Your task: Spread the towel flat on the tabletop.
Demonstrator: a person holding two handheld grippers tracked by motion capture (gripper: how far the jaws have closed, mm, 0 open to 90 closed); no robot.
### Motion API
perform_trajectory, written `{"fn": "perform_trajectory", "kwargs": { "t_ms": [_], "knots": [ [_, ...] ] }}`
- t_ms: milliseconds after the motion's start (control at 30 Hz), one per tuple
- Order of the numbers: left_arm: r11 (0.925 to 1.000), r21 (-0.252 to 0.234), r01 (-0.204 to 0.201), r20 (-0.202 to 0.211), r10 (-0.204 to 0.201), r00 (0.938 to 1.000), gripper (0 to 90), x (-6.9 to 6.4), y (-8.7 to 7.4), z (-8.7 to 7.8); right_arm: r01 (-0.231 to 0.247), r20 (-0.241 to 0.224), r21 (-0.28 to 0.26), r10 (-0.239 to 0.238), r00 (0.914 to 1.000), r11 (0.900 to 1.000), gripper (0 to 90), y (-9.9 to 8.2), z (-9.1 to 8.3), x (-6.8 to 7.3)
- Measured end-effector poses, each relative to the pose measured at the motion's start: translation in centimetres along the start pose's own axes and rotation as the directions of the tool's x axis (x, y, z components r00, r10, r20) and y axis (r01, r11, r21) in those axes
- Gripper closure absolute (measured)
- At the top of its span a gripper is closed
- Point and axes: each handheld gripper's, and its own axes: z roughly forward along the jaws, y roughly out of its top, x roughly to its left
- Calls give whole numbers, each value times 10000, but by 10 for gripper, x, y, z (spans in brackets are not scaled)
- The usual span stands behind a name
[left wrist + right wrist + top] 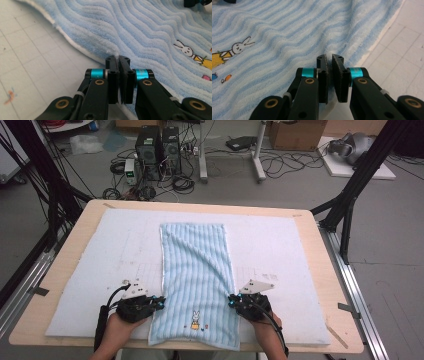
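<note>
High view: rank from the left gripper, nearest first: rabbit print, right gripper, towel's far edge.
1. rabbit print, just right of the left gripper, on the towel
2. right gripper, across the towel
3. towel's far edge, toward the table's back

Left gripper [159,301] and right gripper [231,300]: black bodies, cyan collars, brass screws, grey triangular top plates, black trailing cables.

No readable text anywhere (towel [196,275] bears rabbit picture only).
</note>
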Motion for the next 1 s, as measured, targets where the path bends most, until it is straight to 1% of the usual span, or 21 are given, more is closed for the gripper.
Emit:
{"fn": "perform_trajectory", "kwargs": {
  "t_ms": [133,233,267,300,333,400,433,467,533,567,600,633,700,767,800,833,867,900,933,967,1000],
  "knots": [
    [9999,73,-100,165,98,9998,860,-4,-7,-8,101,-236,76,-99,9997,9999,837,-5,-6,8],
    [9999,99,-60,325,57,9995,860,-4,-9,-13,265,-392,94,-261,9989,9996,833,-7,-11,14],
    [9999,100,-56,355,53,9994,859,-4,-9,-14,282,-361,40,-281,9990,9996,816,-7,-13,16],
    [10000,74,-27,354,24,9994,849,-3,-9,-15,297,-324,-49,-299,9990,9995,775,-6,-14,16],
    [10000,17,81,348,-81,9994,820,-2,-8,-15,196,-229,-139,-200,9995,9997,724,-4,-15,15],
    [9988,-168,455,82,-453,9989,636,2,-4,-15,-87,-8,-423,87,10000,9991,639,0,-14,11],
    [9979,-327,559,-83,-562,9984,579,5,-1,-15,-179,139,-533,187,9997,9984,589,3,-12,8],
    [9963,-496,705,-157,-714,9973,551,9,2,-14,-334,311,-604,353,9989,9976,560,5,-10,6],
    [9939,-594,930,-299,-949,9950,532,18,10,-9,-520,537,-662,556,9970,9964,545,10,0,-1],
    [9938,-514,990,-442,-1013,9939,519,23,13,-5,-556,690,-585,596,9958,9967,546,13,5,-4],
    [9916,-455,1212,-491,-1234,9911,510,30,19,1,-592,795,-527,632,9948,9969,543,16,11,-6],
    [9903,-405,1327,-522,-1347,9895,492,34,22,5,-660,945,-521,707,9930,9965,528,19,18,-10],
    [9871,-188,1589,-552,-1597,9856,479,43,29,16,-868,1006,-498,915,9907,9950,501,24,26,-15],
    [9885,165,1506,-713,-1491,9862,464,46,32,27,-960,1188,-358,997,9879,9947,487,27,34,-19],
    [9912,64,1321,-888,-1311,9874,477,45,33,29,-867,1283,-241,891,9877,9959,503,28,37,-20],
    [9954,95,957,-1052,-942,9900,553,44,34,31,-831,1323,-131,841,9876,9965,544,28,39,-20],
    [9997,172,186,-1488,-158,9887,697,43,35,33,-726,1316,-130,736,9886,9973,665,28,40,-20],
    [9990,185,403,-1363,-375,9900,844,46,36,35,-470,1315,-108,480,9902,9988,781,29,40,-20],
    [9981,128,603,-1370,-579,9889,873,49,39,37,-337,1395,-71,343,9896,9994,823,30,40,-21],
    [9986,59,532,-1583,-516,9860,877,50,41,40,-222,1467,-117,236,9889,9997,840,31,42,-22],
    [9991,111,402,-1647,-378,9856,878,53,43,42,-168,1586,-138,188,9872,9998,841,33,44,-22]
  ]
}}
